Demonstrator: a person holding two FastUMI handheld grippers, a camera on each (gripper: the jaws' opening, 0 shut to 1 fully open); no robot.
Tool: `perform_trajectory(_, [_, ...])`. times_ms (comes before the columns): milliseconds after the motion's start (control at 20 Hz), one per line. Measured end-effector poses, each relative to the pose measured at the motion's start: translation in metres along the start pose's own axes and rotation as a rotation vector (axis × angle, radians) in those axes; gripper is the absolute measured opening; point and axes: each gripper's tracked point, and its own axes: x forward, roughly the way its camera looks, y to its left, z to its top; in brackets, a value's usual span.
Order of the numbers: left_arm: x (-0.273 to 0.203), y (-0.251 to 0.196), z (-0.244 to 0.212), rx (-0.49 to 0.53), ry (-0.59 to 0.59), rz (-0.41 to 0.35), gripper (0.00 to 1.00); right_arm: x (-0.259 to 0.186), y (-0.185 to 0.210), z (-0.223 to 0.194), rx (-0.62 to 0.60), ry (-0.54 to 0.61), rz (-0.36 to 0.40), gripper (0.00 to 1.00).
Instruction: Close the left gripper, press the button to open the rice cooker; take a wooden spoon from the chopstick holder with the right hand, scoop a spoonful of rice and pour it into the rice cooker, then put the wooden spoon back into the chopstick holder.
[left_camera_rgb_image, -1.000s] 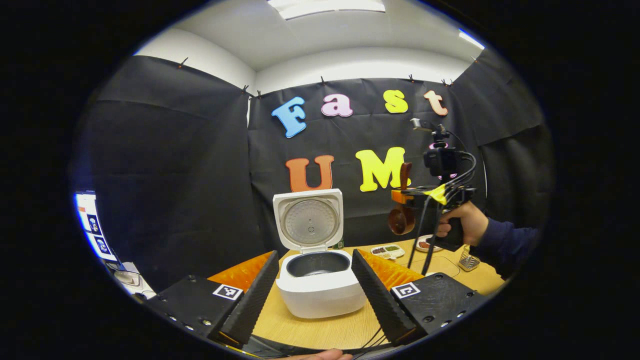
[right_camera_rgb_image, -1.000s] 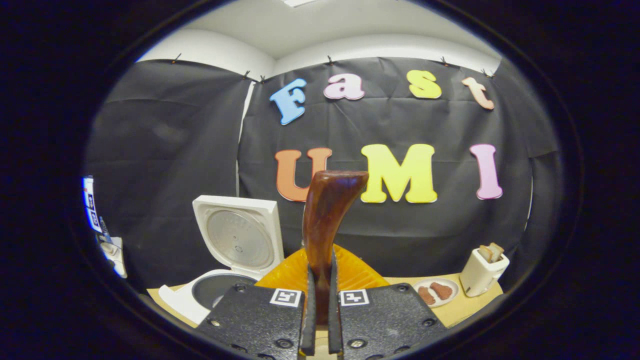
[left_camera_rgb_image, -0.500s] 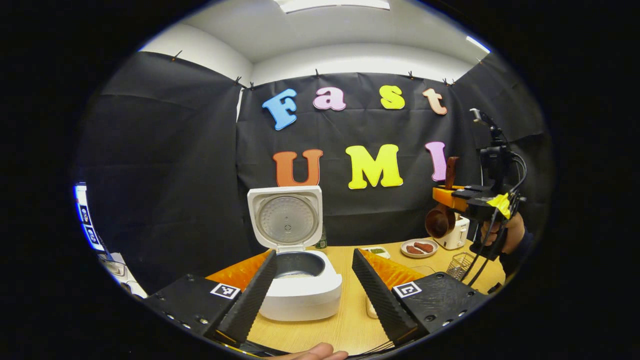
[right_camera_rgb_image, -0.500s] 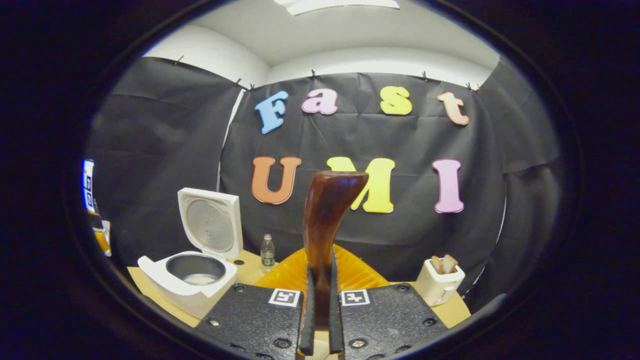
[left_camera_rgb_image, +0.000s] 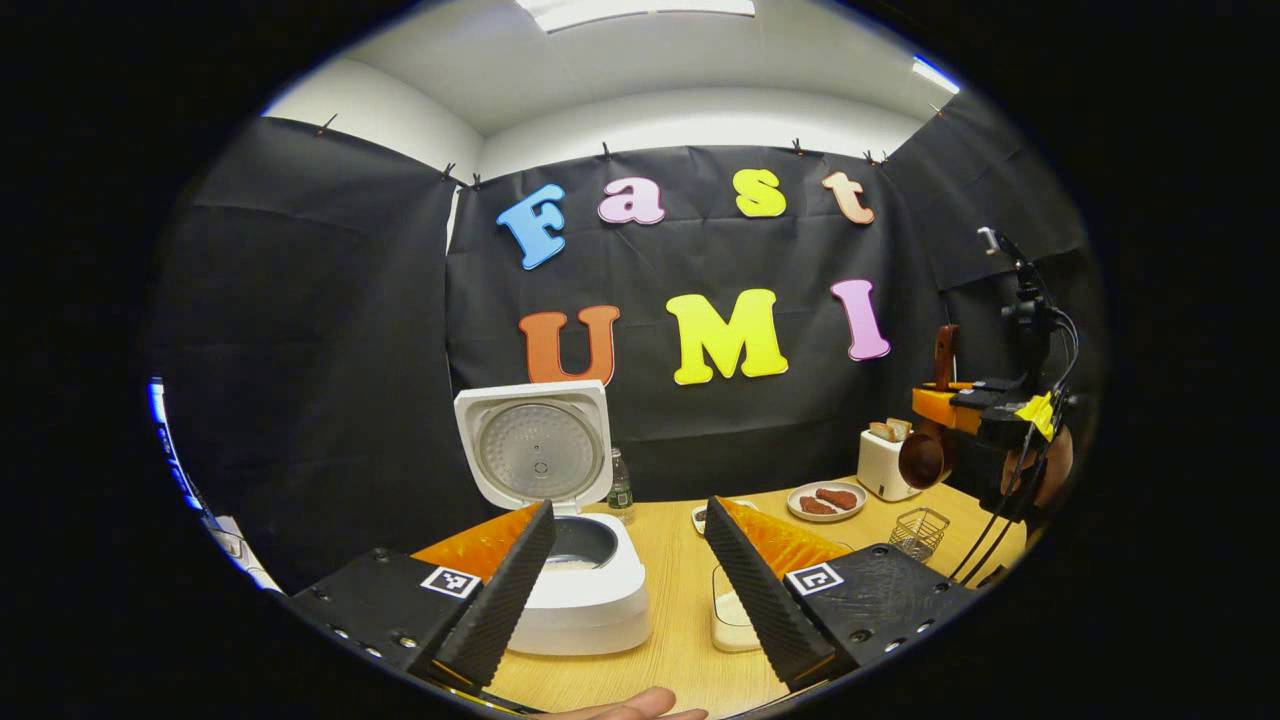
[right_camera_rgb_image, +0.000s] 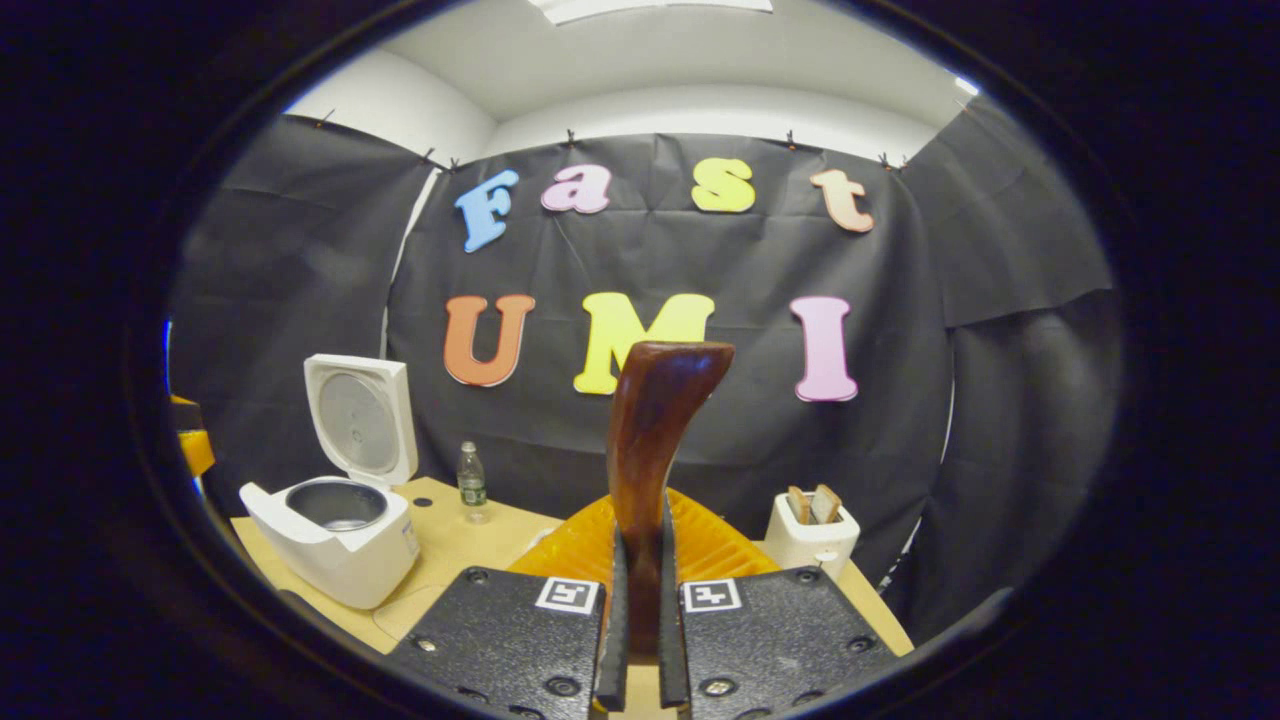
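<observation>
1. In the left gripper view, the left claw (left_camera_rgb_image: 628, 575) is held low over the wooden surface (left_camera_rgb_image: 672, 570) with its two fingers spread wide apart and nothing between them.
2. The white rice cooker (left_camera_rgb_image: 585, 590) stands on the surface just beyond the left finger. Its lid (left_camera_rgb_image: 533, 445) is raised upright, and the inner pot shows a little white rice at the bottom.
3. A shallow container of rice (left_camera_rgb_image: 731, 615) lies on the surface beside the right finger, to the right of the cooker.
4. At the far right, the right claw (left_camera_rgb_image: 950, 405) hangs high above the surface, gripping the wooden spoon (left_camera_rgb_image: 928, 440) with the bowl hanging down.
5. The wire chopstick holder (left_camera_rgb_image: 920, 533) stands on the surface below that spoon, well apart from it.
6. In the right gripper view, the right claw (right_camera_rgb_image: 640, 610) is closed on the spoon's handle, which rises upright between the fingers.
7. Farther back are a toaster (right_camera_rgb_image: 812, 535), a plate of food (left_camera_rgb_image: 825, 500) and a small bottle (right_camera_rgb_image: 471, 478).
</observation>
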Motion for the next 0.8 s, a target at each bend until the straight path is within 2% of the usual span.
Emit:
perform_trajectory(400, [0.008, -0.002, -0.006, 0.027, -0.015, -0.006, 0.95, 0.022, -0.071, -0.084, 0.093, 0.151, -0.115, 0.18])
perform_trajectory(650, [0.015, -0.005, -0.015, 0.046, -0.011, 0.004, 0.95, 0.036, -0.099, -0.119, 0.153, 0.173, -0.152, 0.18])
perform_trajectory(800, [0.020, -0.011, -0.021, 0.020, 0.010, -0.009, 0.95, 0.044, -0.099, -0.126, 0.173, 0.167, -0.131, 0.20])
